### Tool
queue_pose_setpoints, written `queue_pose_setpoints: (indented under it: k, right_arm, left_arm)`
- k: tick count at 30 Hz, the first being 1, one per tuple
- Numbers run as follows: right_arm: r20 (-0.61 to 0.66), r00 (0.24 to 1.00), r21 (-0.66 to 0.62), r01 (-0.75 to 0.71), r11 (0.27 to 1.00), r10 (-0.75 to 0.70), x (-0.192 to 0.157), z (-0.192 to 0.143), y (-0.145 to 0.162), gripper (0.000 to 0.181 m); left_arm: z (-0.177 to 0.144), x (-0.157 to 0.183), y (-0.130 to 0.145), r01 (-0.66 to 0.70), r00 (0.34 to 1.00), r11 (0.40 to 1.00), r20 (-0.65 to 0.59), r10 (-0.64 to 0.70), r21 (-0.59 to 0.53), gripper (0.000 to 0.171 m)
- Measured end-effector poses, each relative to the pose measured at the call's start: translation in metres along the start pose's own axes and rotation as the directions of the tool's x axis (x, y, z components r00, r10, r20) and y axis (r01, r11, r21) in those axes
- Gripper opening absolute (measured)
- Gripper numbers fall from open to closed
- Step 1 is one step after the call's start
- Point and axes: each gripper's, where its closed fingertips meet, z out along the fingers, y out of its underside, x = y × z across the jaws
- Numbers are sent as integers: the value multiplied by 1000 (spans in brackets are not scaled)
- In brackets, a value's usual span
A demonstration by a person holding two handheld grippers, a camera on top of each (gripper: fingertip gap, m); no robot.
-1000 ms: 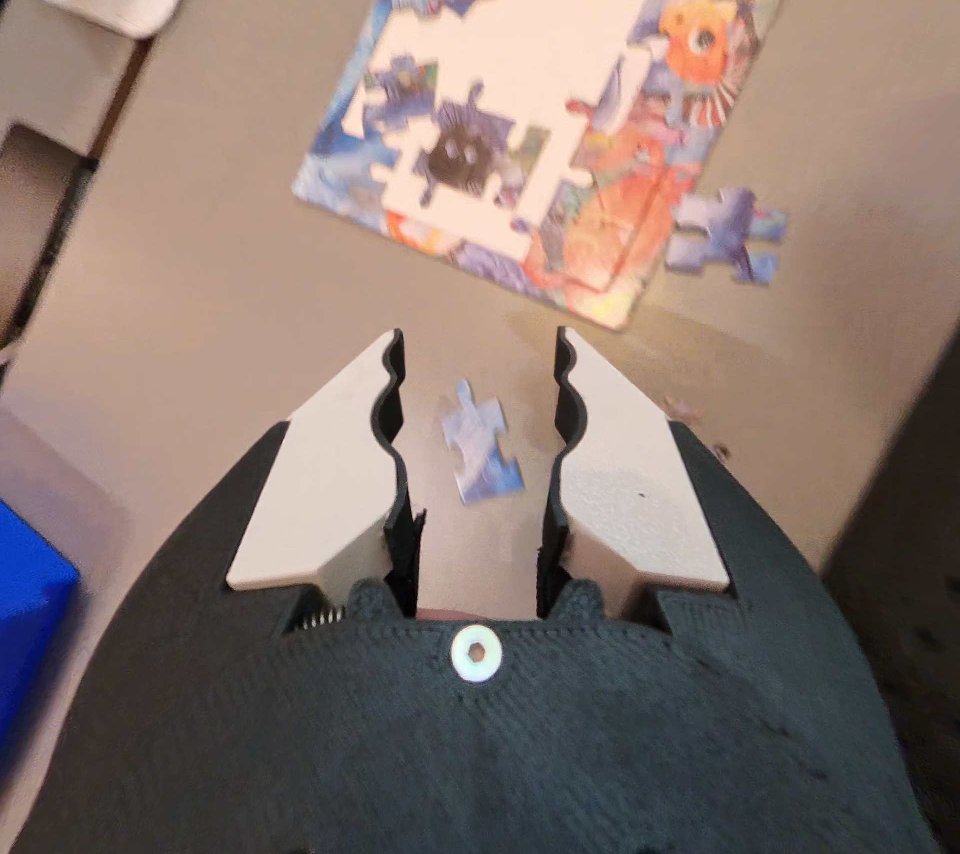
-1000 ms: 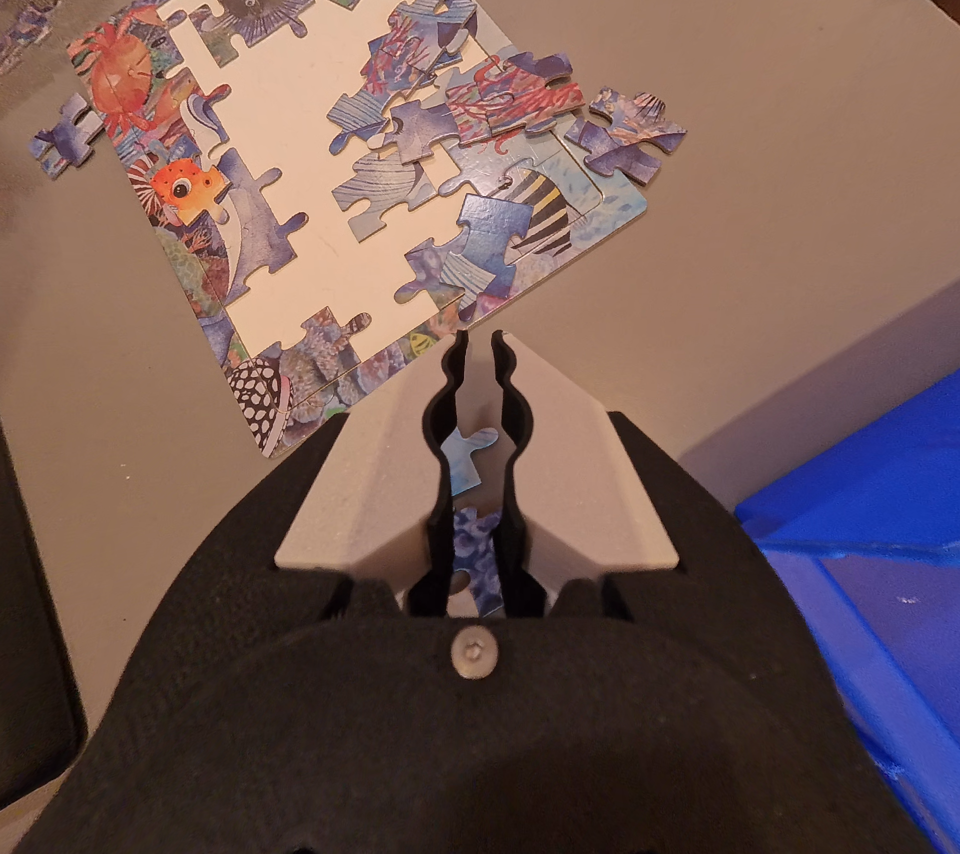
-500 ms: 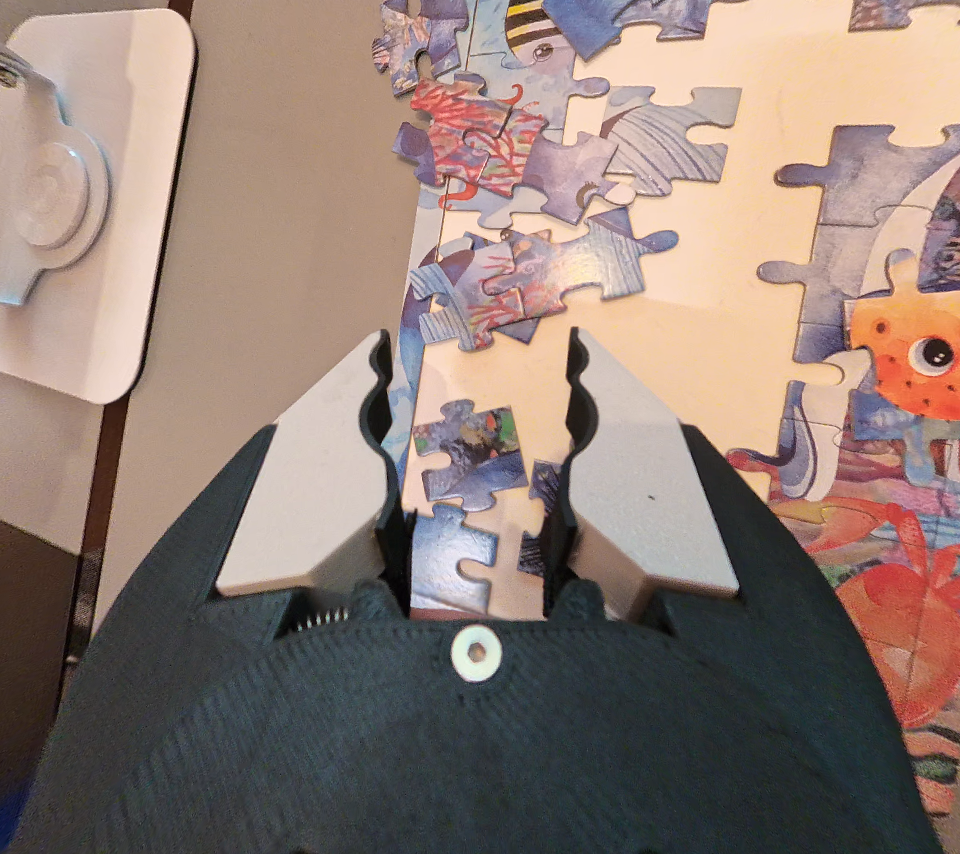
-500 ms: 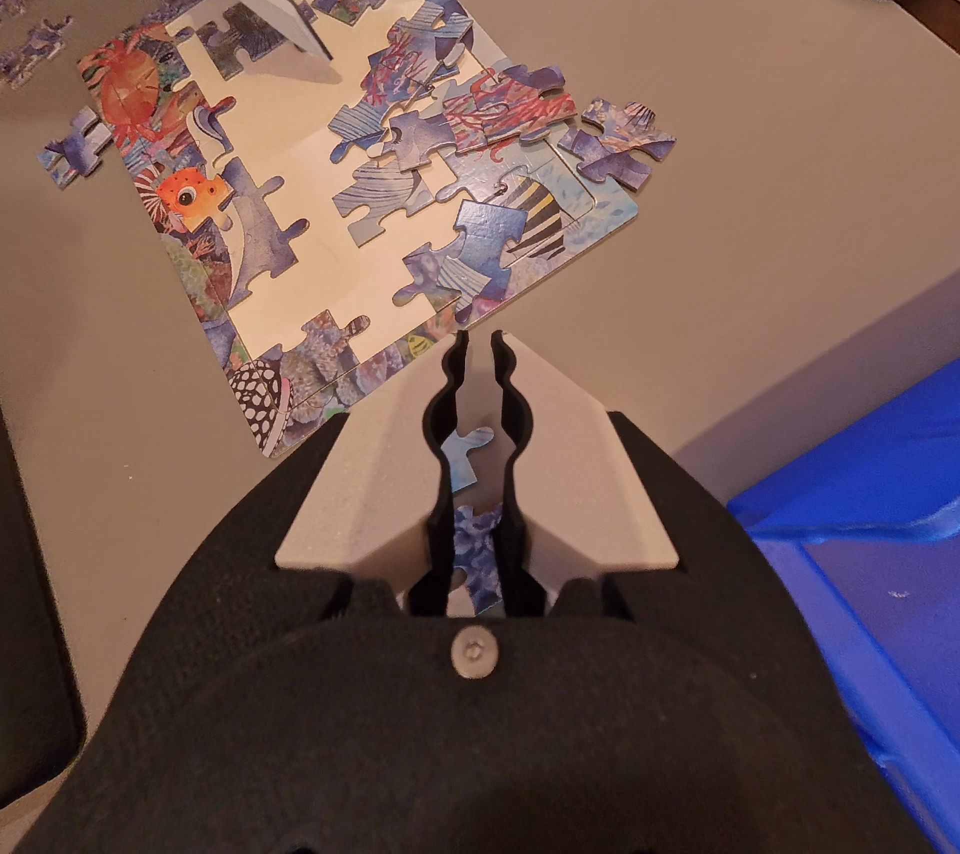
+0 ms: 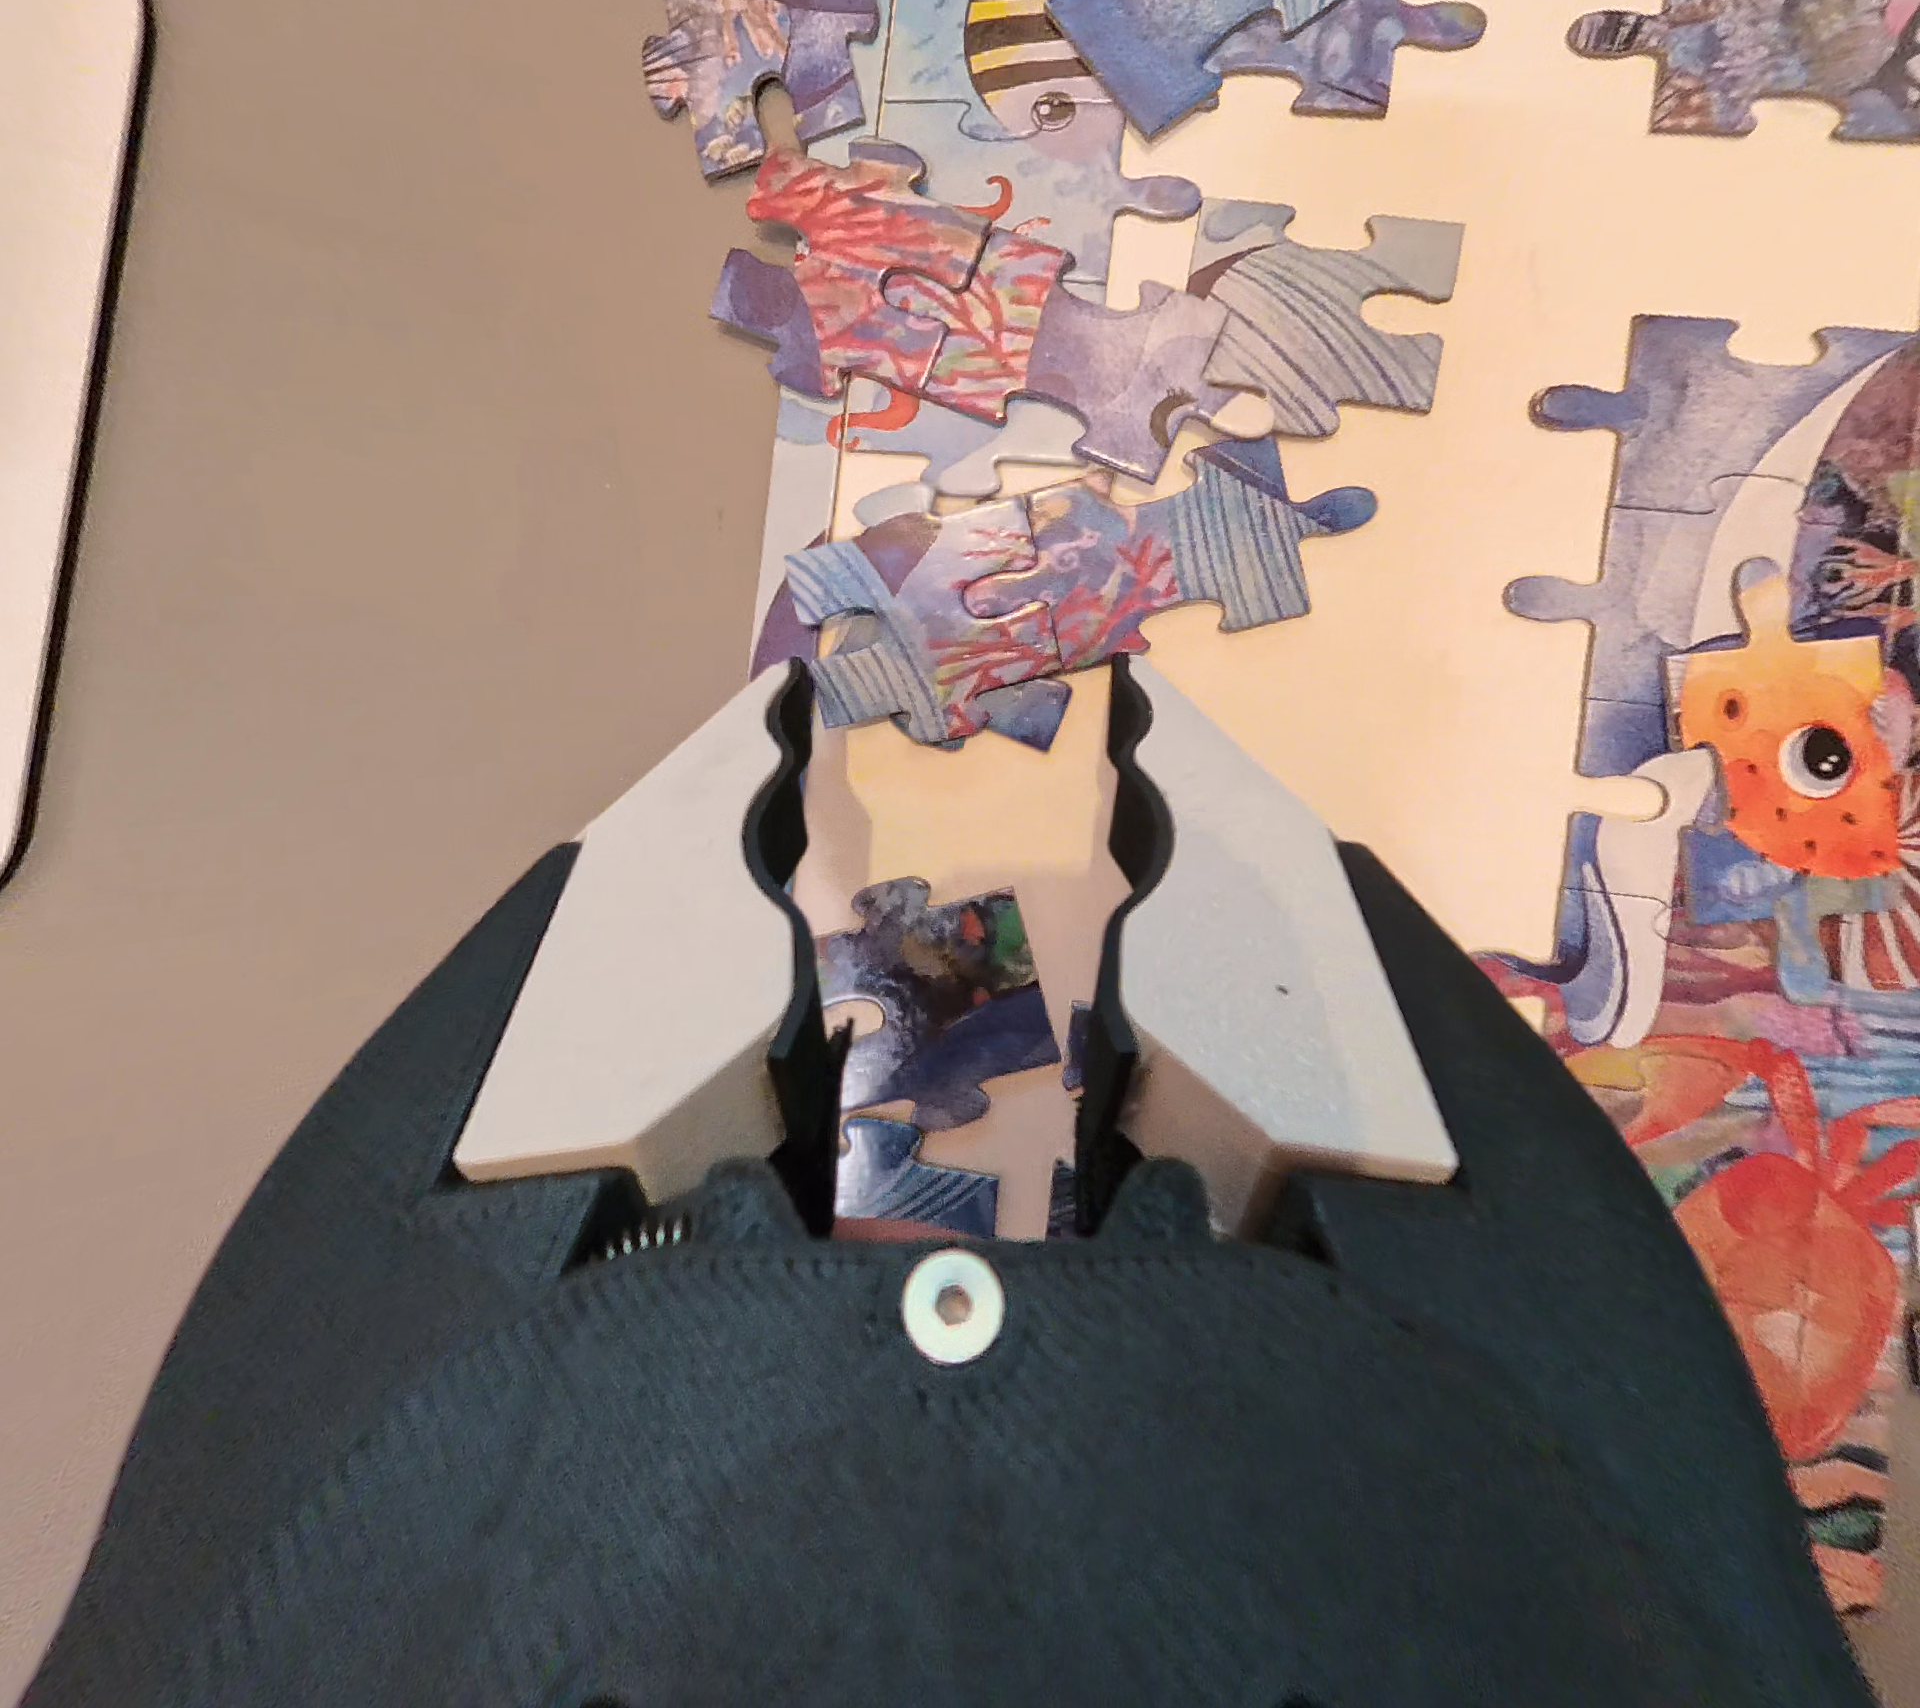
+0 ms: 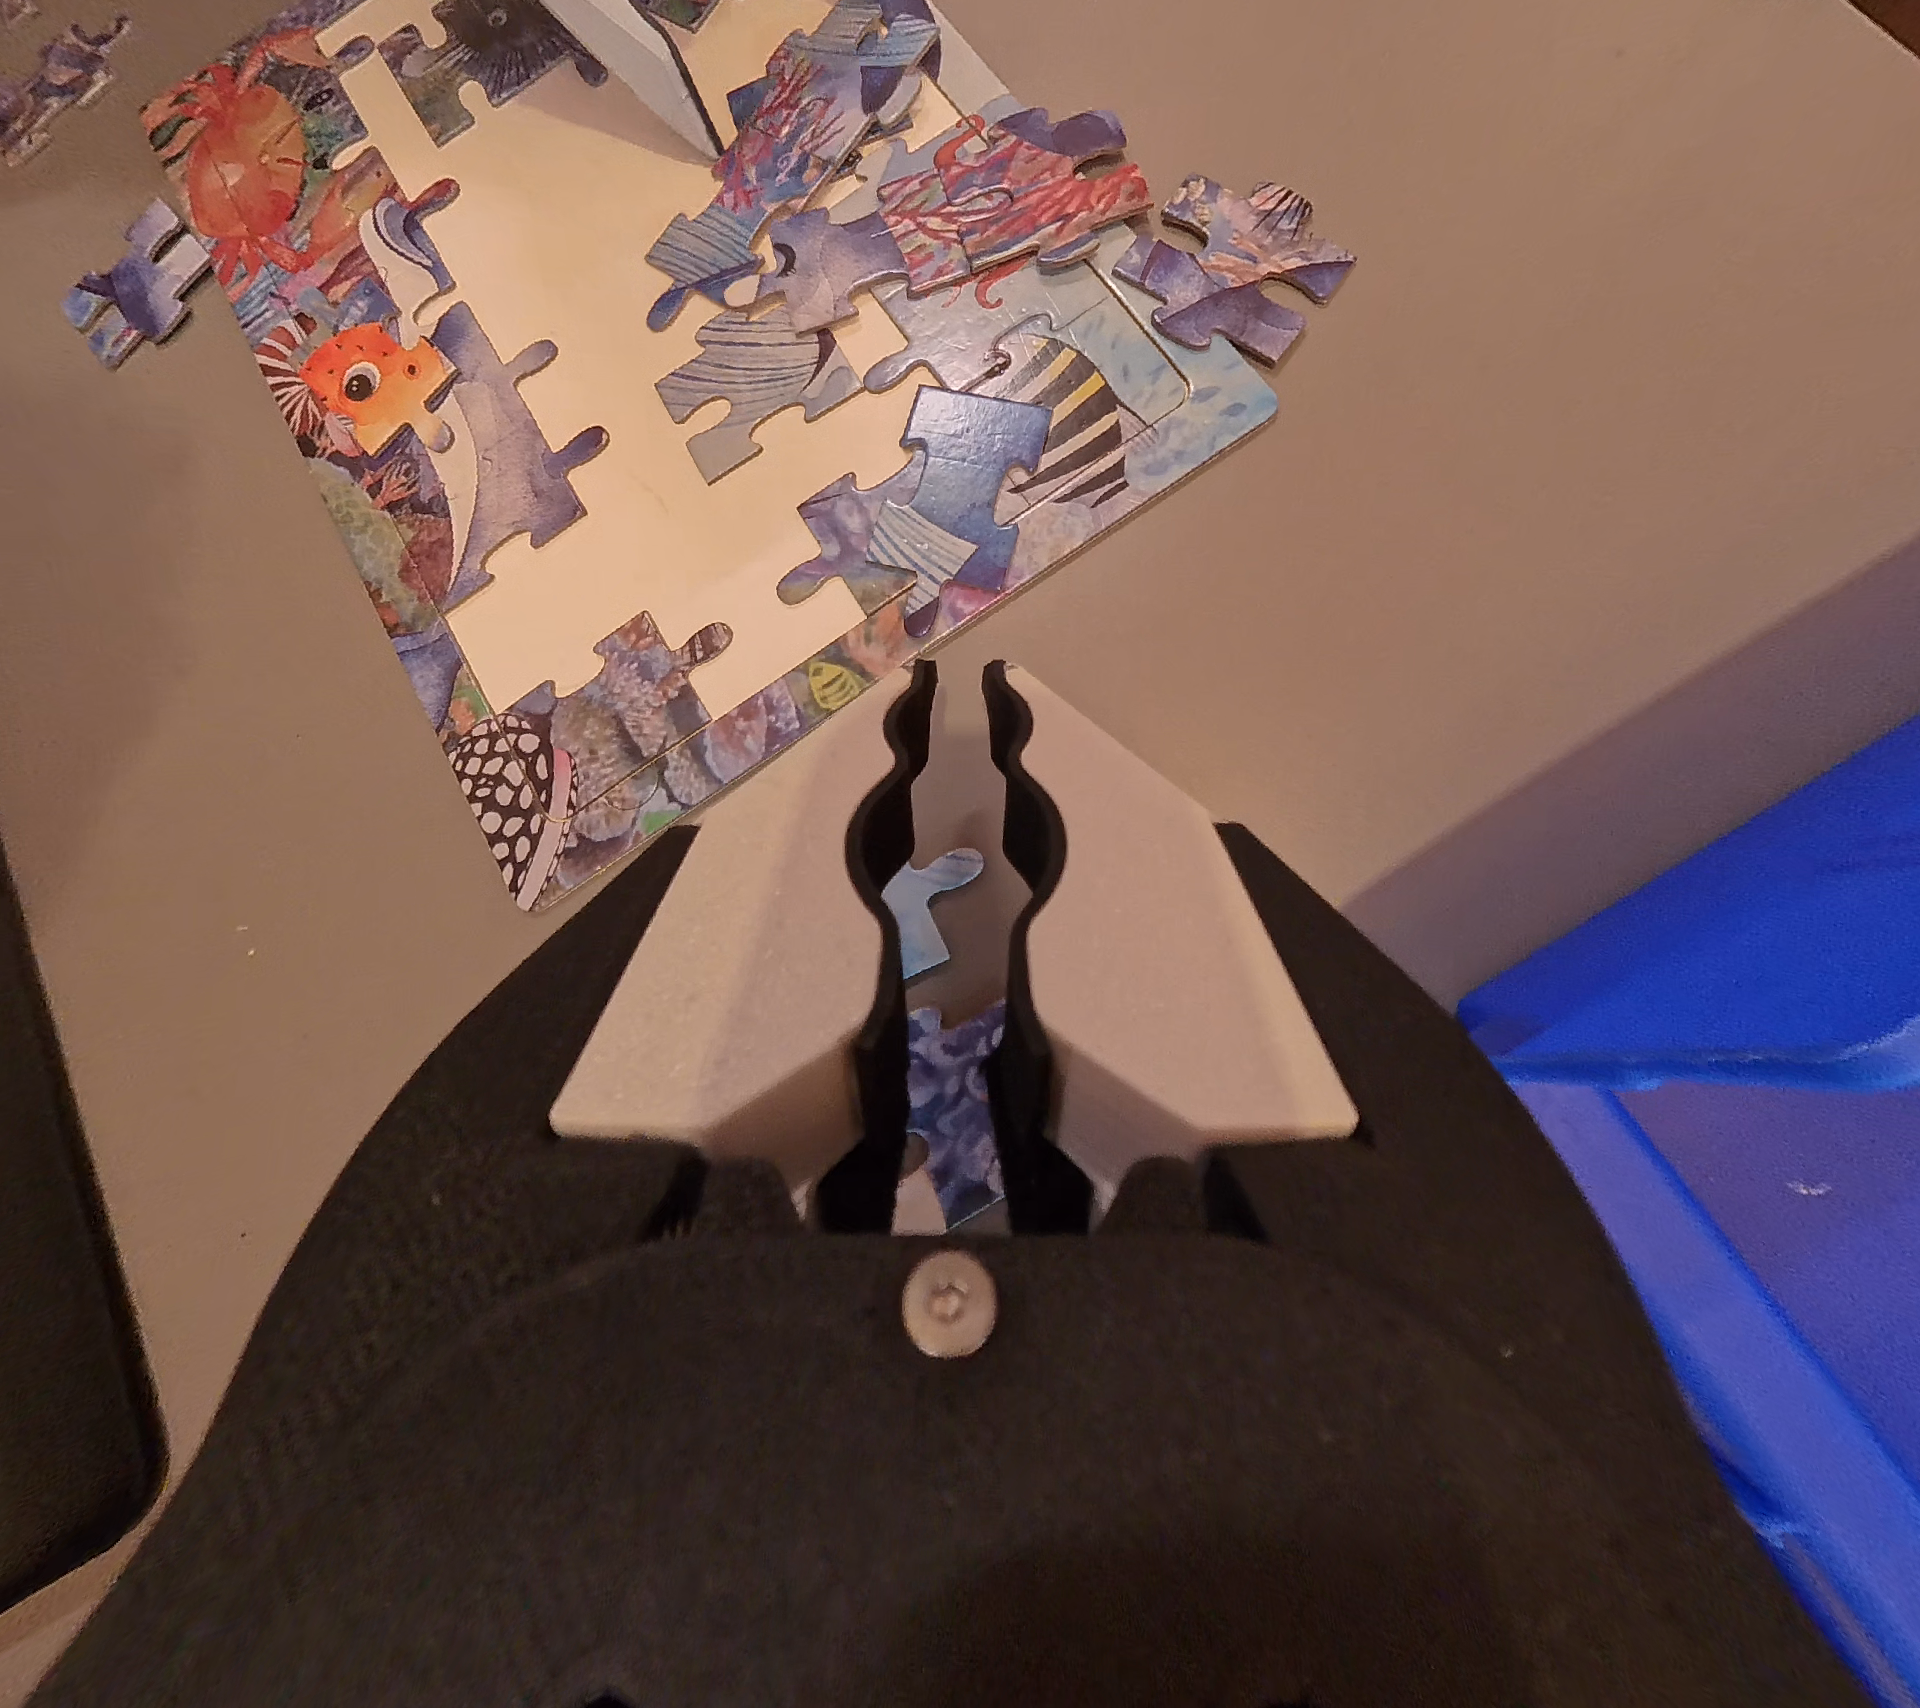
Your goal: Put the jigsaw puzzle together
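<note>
My left gripper (image 5: 954, 692) hangs over the puzzle board (image 5: 1288, 432), fingers spread wide, nothing clamped. In the left wrist view the board's long side runs left-right across the top of the pic, short edge on the left, w/ the striped-fish corner (image 5: 1013, 11) at upper left. Between my left fingers I see bare cream board and a loose dark blue piece (image 5: 940, 993) lying flat on it, back toward the palm. Just past the fingertips sits a joined pair of coral pieces (image 5: 1039, 609), long axis roughly left-right, tilted a bit, its lower left edge right beside my left fingertip; can't tell if touching.

The right wrist view shows the same left gripper (image 6: 790, 69) from across the board, tips down near the board's far part, one tip close to the loose coral pieces.

My right gripper (image 6: 958, 671) is off the board, just beside its near edge, over the grey table (image 6: 1455, 204). Fingers nearly together, only a narrow slot left. In that slot, deep toward the palm, stands a blue piece (image 6: 961, 1097), edge-on btwn the pads, long axis along the fingers; a light blue piece (image 6: 925, 905) shows further fwd in the gap. The pads seem to pinch the blue one, but contact isn't clear enough to be sure.

In this view the board lies diagonal: long axis from lower left to upper right. An orange fish (image 6: 364, 385) is on its left side. A loose piece (image 6: 1236, 266) lies off the right corner, another (image 6: 130, 292) off the left edge. A blue bin (image 6: 1714, 1139) sits at right.
</note>
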Motion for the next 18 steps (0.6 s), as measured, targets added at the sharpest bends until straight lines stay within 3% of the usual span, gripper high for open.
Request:
queue_pose_setpoints:
  k: [5,10,18]
  right_arm:
    - [0,1000,1,0,1000,0,0,-1,0,9]
    - [-1,1000,3,0,1000,0,0,-2,0,9]
    - [1,1000,-2,2,1000,-2,-1,-1,1,9]
  left_arm:
    - [5,1,-5,31,998,999,-52,-29,33,54]
    - [4,3,-7,16,999,998,-48,-13,56,34]
    - [0,8,-5,-1,1000,997,-17,2,72,30]
